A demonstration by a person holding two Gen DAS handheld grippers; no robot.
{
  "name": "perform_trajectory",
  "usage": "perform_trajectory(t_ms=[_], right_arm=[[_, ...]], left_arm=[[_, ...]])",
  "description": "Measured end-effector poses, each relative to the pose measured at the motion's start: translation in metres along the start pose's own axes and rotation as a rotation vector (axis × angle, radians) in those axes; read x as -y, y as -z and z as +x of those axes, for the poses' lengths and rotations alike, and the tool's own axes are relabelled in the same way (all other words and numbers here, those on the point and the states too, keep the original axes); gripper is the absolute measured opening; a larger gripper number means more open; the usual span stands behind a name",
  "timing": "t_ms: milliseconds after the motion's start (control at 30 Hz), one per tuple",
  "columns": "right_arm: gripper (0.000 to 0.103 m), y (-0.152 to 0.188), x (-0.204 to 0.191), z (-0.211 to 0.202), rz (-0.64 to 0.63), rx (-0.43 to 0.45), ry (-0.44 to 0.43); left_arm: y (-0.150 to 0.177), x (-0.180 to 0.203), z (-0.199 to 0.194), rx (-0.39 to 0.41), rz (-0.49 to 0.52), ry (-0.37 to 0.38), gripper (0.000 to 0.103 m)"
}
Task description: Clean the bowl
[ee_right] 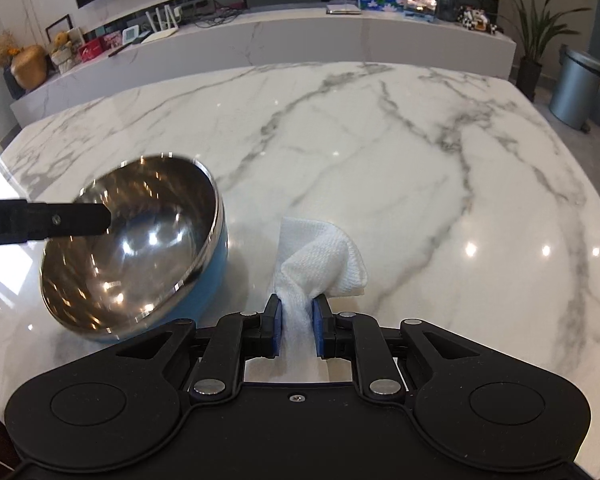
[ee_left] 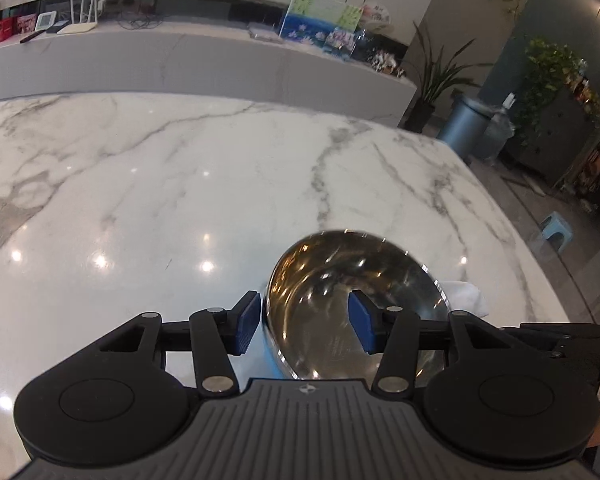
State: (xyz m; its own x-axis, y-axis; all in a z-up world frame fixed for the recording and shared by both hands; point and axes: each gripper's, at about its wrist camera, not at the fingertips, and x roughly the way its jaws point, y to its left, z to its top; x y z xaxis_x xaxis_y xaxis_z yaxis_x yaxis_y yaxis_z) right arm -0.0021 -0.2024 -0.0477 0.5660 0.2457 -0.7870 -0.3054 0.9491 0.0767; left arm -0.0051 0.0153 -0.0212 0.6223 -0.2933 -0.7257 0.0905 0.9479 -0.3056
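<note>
Bowl of polished steel with a blue outer wall [ee_right: 140,256]: we are tilting it near the worktop's [ee_right: 380,140] near edge, left gripper [ee_left: 306,322] fingers straddling its rim, apart, exposing the inside to the right gripper [ee_right: 296,330], clamped on a white paper towel [ee_right: 320,260].

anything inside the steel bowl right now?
Inside the blue-sided stainless steel bowl, only the left gripper finger reaching over the rim; the shiny interior otherwise looks bare. The white cloth sits outside, in the right gripper. Nearest inner wall is hidden.
</note>
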Motion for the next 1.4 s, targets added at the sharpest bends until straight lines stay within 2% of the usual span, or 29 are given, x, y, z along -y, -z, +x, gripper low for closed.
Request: perform_trajectory(t_ms=[167,267,333,433,500,733,867,967,1267,1400], right_arm=[[0.017,0.006,0.002,0.001,0.000,0.029,-0.005],[0.029,0.008,0.001,-0.002,0.003,0.049,0.025],[0.043,0.011,0.000,-0.007,0.019,0.070,0.042],[0.051,0.018,-0.001,-0.018,0.040,0.107,0.075],[0.052,0.024,-0.001,-0.022,0.060,0.114,0.082],[0.052,0.035,-0.007,-0.021,0.081,0.098,0.113],[0.051,0.035,-0.008,-0.018,0.109,0.097,0.073],[0.037,0.036,-0.011,-0.013,0.095,0.089,0.075],[0.021,0.037,-0.019,-0.010,0.044,0.094,0.073],[0.016,0.036,-0.020,-0.010,0.038,0.100,0.071]], left_arm=[[0.003,-0.002,-0.002,-0.012,-0.048,0.004,0.047],[0.003,-0.001,-0.001,-0.008,-0.045,-0.002,0.047],[0.005,-0.004,-0.002,0.002,-0.064,0.008,0.047],[0.008,-0.005,-0.002,0.000,-0.066,0.009,0.047],[0.009,-0.004,-0.001,0.001,-0.064,-0.002,0.047],[0.015,0.001,-0.004,0.004,-0.055,-0.015,0.047],[0.018,0.004,-0.005,0.000,-0.044,-0.030,0.047],[0.017,0.001,-0.004,-0.014,-0.066,-0.031,0.047],[0.022,-0.006,0.008,-0.080,-0.110,-0.057,0.039],[0.024,-0.004,0.009,-0.091,-0.114,-0.052,0.031]])
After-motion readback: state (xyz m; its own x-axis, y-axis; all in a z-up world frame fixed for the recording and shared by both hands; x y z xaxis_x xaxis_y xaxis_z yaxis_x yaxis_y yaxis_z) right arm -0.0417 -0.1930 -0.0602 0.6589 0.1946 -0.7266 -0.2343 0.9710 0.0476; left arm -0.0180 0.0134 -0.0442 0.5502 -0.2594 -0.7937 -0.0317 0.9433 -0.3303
